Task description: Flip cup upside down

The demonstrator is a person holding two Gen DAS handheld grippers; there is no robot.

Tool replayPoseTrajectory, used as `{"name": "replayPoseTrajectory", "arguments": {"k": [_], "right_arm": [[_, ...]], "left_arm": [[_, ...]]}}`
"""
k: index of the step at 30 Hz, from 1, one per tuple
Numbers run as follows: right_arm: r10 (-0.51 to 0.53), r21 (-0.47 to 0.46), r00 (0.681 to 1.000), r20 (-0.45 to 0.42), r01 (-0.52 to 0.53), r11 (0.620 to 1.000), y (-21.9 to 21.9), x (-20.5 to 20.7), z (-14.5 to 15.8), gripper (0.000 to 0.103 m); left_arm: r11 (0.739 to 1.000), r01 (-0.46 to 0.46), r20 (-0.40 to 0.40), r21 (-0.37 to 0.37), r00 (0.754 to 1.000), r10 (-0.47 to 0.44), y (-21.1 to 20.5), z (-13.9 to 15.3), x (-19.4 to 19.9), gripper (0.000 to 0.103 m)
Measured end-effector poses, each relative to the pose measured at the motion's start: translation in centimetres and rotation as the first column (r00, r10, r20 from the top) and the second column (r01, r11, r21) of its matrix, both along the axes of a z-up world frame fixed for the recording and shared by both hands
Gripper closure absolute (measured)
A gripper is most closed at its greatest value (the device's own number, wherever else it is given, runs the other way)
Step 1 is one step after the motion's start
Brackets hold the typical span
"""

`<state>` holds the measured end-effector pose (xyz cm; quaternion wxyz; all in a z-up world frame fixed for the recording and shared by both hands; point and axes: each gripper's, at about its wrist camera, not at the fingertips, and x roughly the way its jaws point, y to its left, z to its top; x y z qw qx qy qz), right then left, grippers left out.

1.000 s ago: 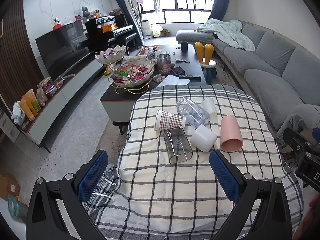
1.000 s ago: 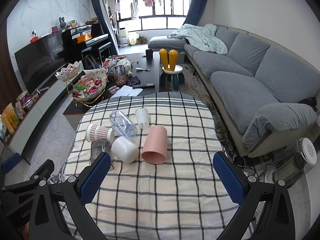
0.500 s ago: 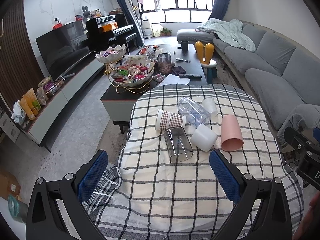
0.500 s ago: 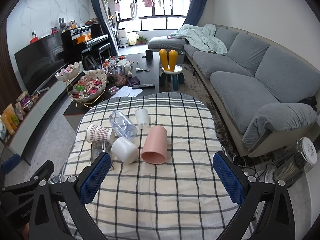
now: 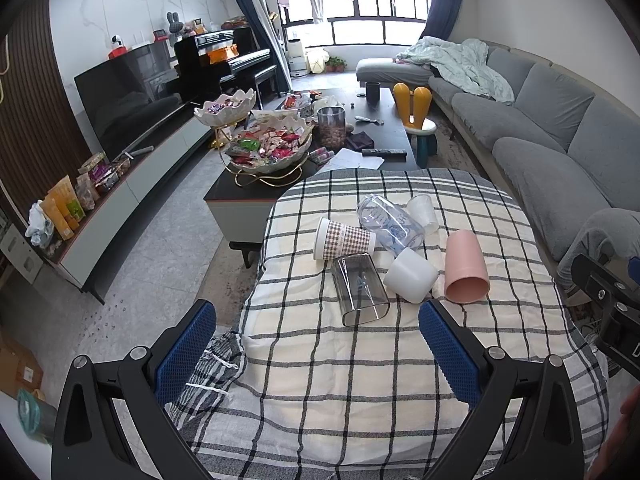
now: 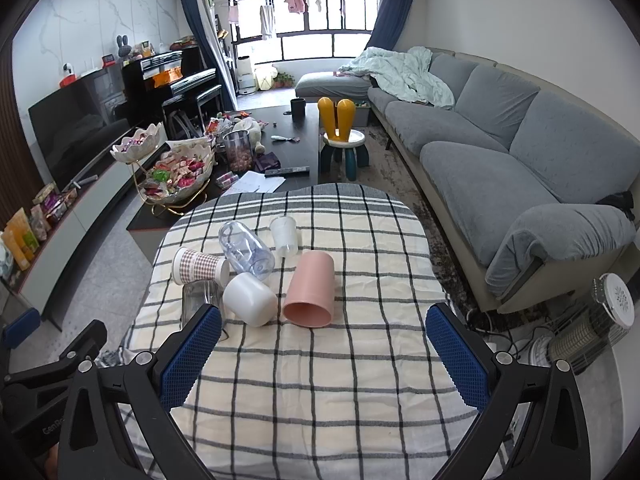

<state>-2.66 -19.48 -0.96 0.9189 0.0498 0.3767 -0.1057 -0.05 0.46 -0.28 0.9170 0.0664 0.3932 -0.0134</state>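
On a table under a checked cloth in a living room, six cups lie tipped on their sides in a cluster at mid-table, none yet turned mouth-down. Both tongs hover wide and empty at the near edge: the left gripper faces the smoky clear tumbler, the right gripper the pink cup. The pink cup lies dead ahead of the right tongs, long axis running near to far, open mouth toward the camera; the right hand looks nearer to it. Beside it on the left rests a white cup, with a checked cup, a clear bottle-shaped cup and a small translucent cup farther back. The left view shows the tumbler whole; in the right view a finger partly hides it.
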Motion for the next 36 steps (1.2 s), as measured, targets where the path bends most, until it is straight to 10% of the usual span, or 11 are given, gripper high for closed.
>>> {"name": "replayPoseTrajectory", "arguments": {"k": [36], "right_arm": [[0.137, 0.022, 0.983, -0.118, -0.136, 0.991, 2.1, 6.4, -4.1, 0.001]], "left_arm": [[0.997, -0.083, -0.038, -0.001, 0.996, 0.083, 1.3, -3.1, 3.1, 0.0]]}}
